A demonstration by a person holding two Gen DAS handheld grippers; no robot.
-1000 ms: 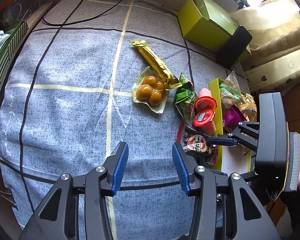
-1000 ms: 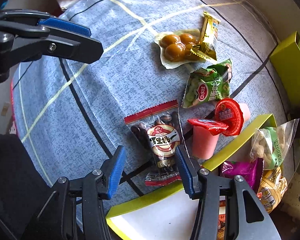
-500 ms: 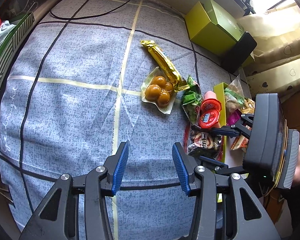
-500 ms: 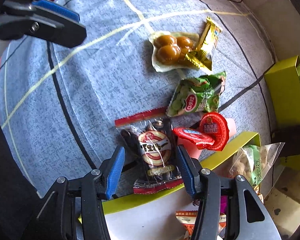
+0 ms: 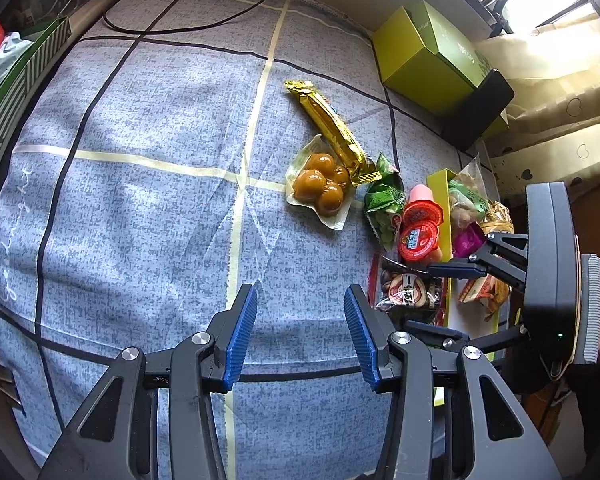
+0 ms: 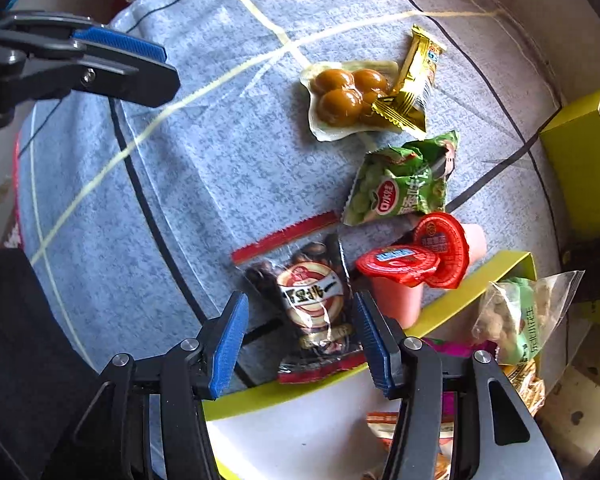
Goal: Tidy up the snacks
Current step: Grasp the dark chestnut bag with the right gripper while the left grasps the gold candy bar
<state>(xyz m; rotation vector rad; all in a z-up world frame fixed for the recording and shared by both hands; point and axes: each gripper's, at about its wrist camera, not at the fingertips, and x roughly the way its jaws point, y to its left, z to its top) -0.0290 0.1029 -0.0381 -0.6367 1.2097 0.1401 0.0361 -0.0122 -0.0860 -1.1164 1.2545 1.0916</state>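
Right gripper point(image 6: 300, 334) open, nothing clamped, straddling the nut packet point(image 6: 308, 304) that lies on the cloth point(image 6: 180, 200) against the tray point(image 6: 452, 316) rim. Light, crinkly, slippery film: pinch mid-body. Left gripper point(image 5: 300, 336) apart, empty

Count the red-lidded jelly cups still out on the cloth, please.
2: one jelly cup beside the dark chestnut packet, the other just behind it, both against the yellow-green tray's rim. More may hide among the tray's snacks.
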